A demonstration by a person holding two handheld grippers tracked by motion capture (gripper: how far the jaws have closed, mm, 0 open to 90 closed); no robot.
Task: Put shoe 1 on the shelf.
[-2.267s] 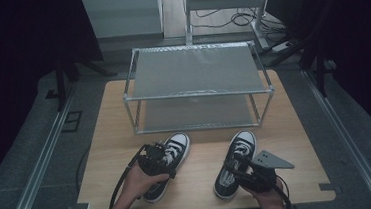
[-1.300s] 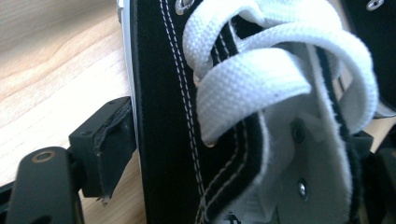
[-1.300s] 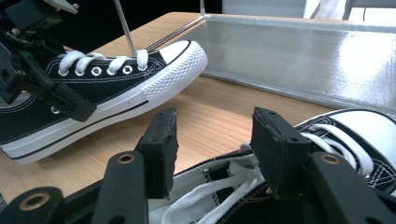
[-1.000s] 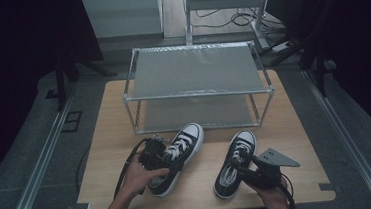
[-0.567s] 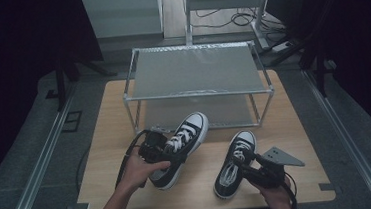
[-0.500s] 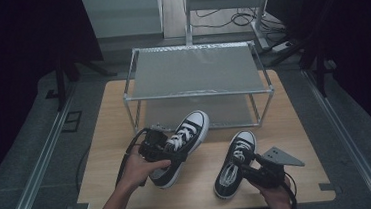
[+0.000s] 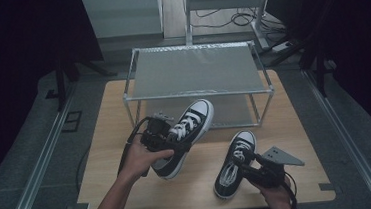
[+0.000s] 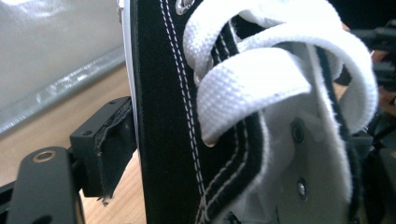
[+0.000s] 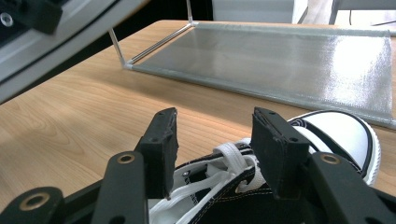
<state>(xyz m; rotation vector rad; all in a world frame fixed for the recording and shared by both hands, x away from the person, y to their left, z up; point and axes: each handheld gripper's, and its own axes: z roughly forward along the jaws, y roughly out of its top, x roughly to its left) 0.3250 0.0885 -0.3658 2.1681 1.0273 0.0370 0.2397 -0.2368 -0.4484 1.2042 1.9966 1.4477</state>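
Hanging in the air over the near-left part of the worktop (image 7: pixel 124 119), the left shoe (image 7: pixel 186 134) rides tilted, toe up and pointing toward the rack (image 7: pixel 196 73), heel sagging down toward the person's left hand (image 7: pixel 140 160). It's a low canvas sneaker, black sides, white rubber toe cap, white laces (image 8: pixel 261 70) — light by the look of it, with a stiff rubber sole and a soft upper that will fold if squeezed hard. The left claw (image 7: pixel 168 136) is clamped on the side wall beside the eyelets; in the left gripper view one black jaw presses flat against the canvas, the other hidden behind the tongue. That is a fair place to hold: the stitched collar edge gives the pads something to bite, though a one-wall grip lets the shoe swing, and the sagging heel suggests just that. The rubber rim would be firmer but slicker. Over to the right shoe (image 7: pixel 234 163): it lies flat on the worktop, toe toward the rack, well apart from its partner. The right claw (image 9: pixel 212 140) hovers at its heel end, jaws standing open either side of the lacing with clear gaps, nothing pinched yet. Beyond both, the two-tier metal rack with its grey mesh shelves stands at the far edge, its lower shelf (image 9: pixel 280 60) bare and, I'd judge, an easy target for the airborne shoe.
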